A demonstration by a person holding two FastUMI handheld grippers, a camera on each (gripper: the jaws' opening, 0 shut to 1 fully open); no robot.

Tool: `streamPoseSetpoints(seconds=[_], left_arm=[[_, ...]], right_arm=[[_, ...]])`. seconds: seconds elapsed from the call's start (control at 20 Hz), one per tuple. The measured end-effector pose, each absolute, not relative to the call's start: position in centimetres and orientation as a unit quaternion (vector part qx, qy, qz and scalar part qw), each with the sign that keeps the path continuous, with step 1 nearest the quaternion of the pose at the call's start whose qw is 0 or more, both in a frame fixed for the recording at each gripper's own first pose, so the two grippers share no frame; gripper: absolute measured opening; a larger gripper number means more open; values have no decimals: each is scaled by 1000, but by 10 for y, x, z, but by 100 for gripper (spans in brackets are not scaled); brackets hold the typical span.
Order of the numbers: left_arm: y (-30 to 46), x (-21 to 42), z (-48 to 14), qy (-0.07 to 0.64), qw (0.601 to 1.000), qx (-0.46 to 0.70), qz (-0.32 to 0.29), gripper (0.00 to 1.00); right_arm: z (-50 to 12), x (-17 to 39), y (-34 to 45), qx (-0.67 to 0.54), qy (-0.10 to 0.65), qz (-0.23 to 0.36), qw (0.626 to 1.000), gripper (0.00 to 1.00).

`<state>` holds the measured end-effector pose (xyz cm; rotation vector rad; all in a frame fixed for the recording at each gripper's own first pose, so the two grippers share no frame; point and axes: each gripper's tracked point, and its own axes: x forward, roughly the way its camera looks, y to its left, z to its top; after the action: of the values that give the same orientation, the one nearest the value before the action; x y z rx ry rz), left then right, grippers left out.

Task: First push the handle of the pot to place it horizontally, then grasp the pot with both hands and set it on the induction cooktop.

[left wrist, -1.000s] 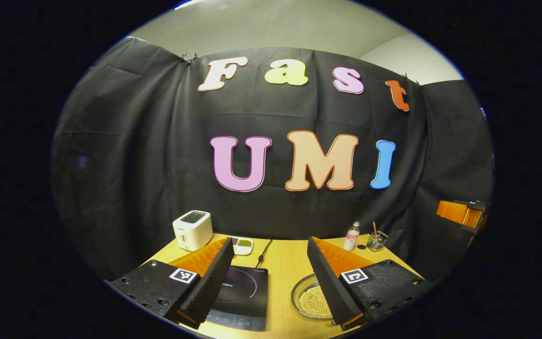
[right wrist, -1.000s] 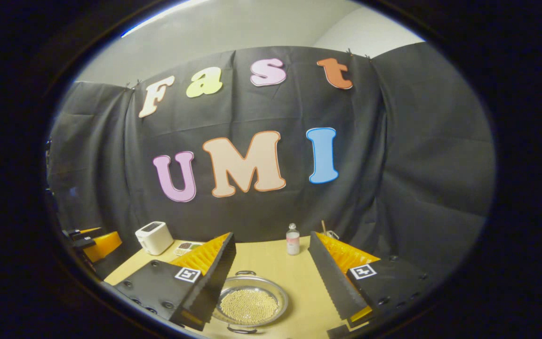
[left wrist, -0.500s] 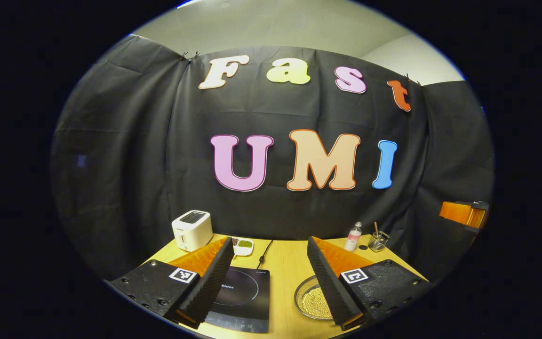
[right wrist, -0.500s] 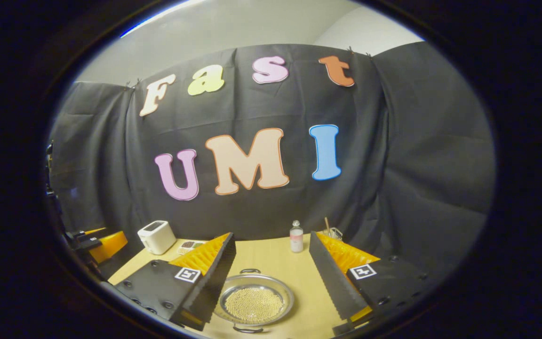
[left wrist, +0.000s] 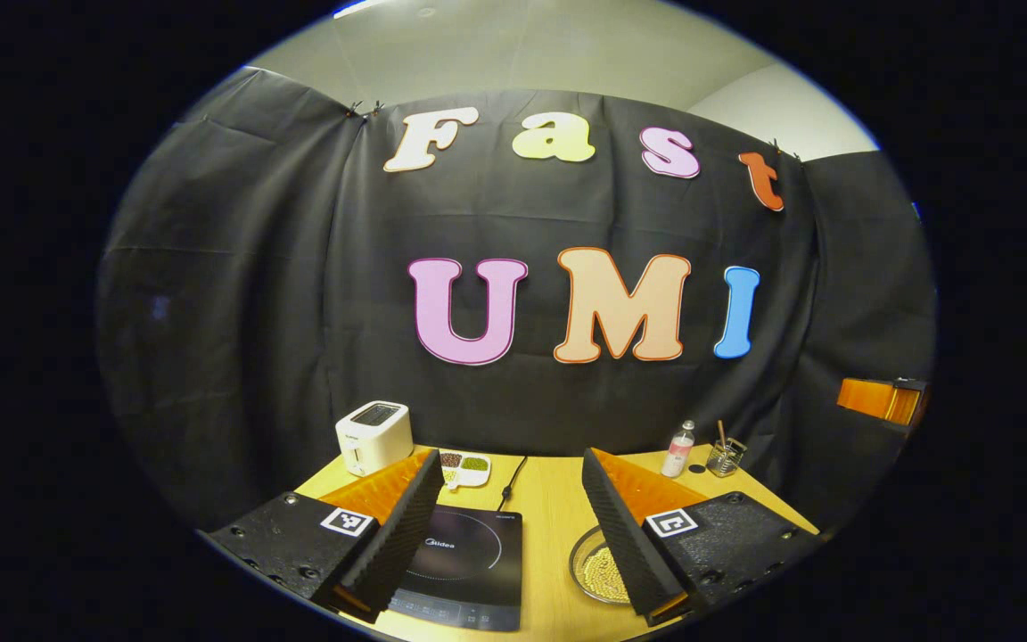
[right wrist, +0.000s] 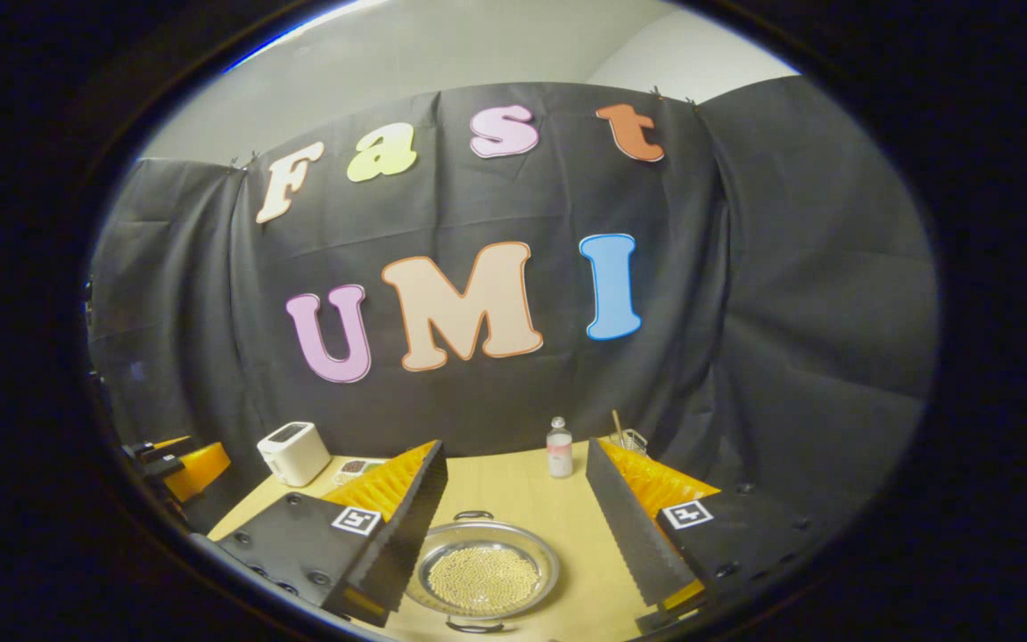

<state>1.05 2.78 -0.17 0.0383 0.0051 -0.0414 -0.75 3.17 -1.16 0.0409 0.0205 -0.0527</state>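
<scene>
Two small loop handles are all you get on the pot (right wrist: 487,578), one at its far rim and one at its near rim, so its handle axis runs away from you, not across. In the right gripper view your right gripper (right wrist: 513,557) hangs above it, jaws wide apart, the pot between and below them, untouched. Judge it stiff metal, slippery, and weighted by the loose beads inside; keep it level. In the left gripper view your left gripper (left wrist: 509,548) is spread open too, over the induction cooktop (left wrist: 469,571), with the pot (left wrist: 598,571) just beside the cooktop, partly behind your right finger.
</scene>
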Motion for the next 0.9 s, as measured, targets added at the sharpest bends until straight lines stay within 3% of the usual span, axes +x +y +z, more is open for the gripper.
streamPoseSetpoints(seconds=[0.05,0.1,0.15,0.2,0.25,0.4,0.55,0.65,0.8,0.85,0.9], left_arm=[[29,9,-3,2,1000,20,-20,92],[30,9,-3,4,1000,19,-20,92],[31,8,-5,5,1000,16,-19,95],[33,8,-6,7,1000,13,-18,92],[35,6,-7,8,1000,11,-17,95],[42,2,-12,13,1000,8,-12,92],[49,0,-13,14,1000,9,-7,92],[52,-2,-15,17,1000,9,-6,92],[55,-4,-18,21,1000,10,-4,92],[56,-4,-19,21,1000,10,-4,92],[57,-5,-17,22,1000,11,-4,92]], right_arm=[[-12,-7,32,22,9,-27,999,90],[-11,-8,34,23,8,-25,999,90],[-13,-9,34,22,8,-25,999,77],[-14,-12,36,19,10,-24,999,73],[-13,-14,37,16,10,-22,1000,70],[-13,-15,43,14,12,-13,1000,70],[-15,-20,48,23,13,-8,1000,34],[-18,-22,58,24,17,6,1000,34],[-33,-23,68,3,35,21,999,43],[-39,-23,73,-3,43,26,999,35],[-44,-23,79,-5,51,34,998,34]])
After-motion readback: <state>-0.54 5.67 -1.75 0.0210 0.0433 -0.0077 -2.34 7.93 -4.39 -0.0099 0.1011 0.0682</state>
